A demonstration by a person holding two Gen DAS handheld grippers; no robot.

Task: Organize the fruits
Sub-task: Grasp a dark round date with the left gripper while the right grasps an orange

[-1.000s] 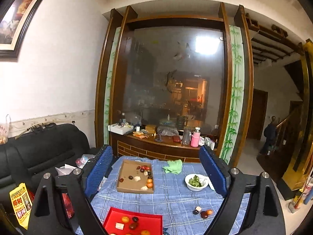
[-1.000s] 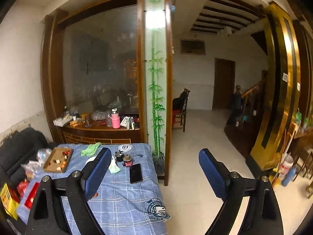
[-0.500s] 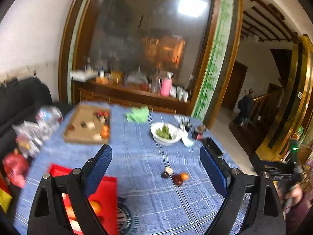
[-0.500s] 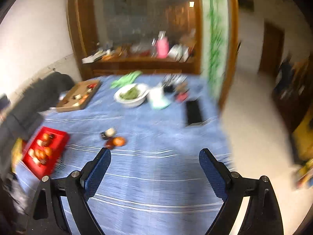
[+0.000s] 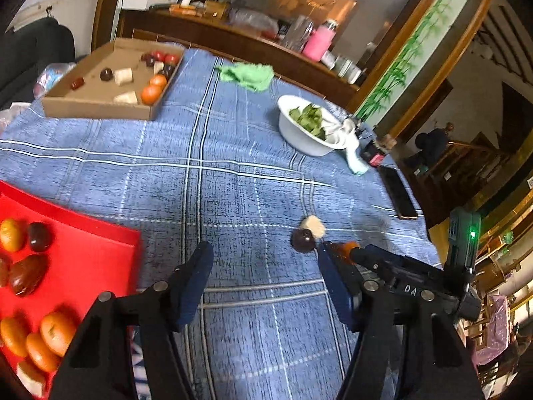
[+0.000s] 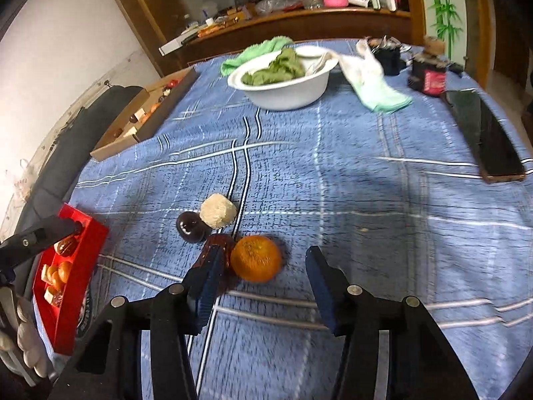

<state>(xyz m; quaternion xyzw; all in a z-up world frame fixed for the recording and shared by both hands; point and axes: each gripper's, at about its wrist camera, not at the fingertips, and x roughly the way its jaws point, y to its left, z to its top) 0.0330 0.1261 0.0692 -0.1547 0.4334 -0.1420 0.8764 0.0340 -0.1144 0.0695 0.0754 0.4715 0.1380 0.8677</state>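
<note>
An orange (image 6: 256, 258), a dark plum (image 6: 190, 226), a white chunk (image 6: 218, 215) and a reddish-brown fruit (image 6: 220, 246) lie together on the blue checked tablecloth (image 6: 333, 180). My right gripper (image 6: 261, 268) is open and empty just above the cloth, its jaws around the orange without touching it. My left gripper (image 5: 263, 260) is open and empty above the cloth, left of the plum (image 5: 303, 240) and white chunk (image 5: 313, 226). A red tray (image 5: 86, 253) with several fruits sits at the left. The right gripper's body (image 5: 409, 286) shows in the left wrist view.
A cardboard box (image 5: 100, 103) with several fruits stands at the far left. A white bowl (image 6: 283, 86) of green leaves, a green cloth (image 5: 246, 75), a pale rag (image 6: 373, 83), a dark jar (image 6: 426, 73) and a phone (image 6: 486, 140) lie on the table's far and right side.
Both grippers have swung down from a high view of the room to just above the table. The right gripper has closed in on the loose fruits and now straddles the orange.
</note>
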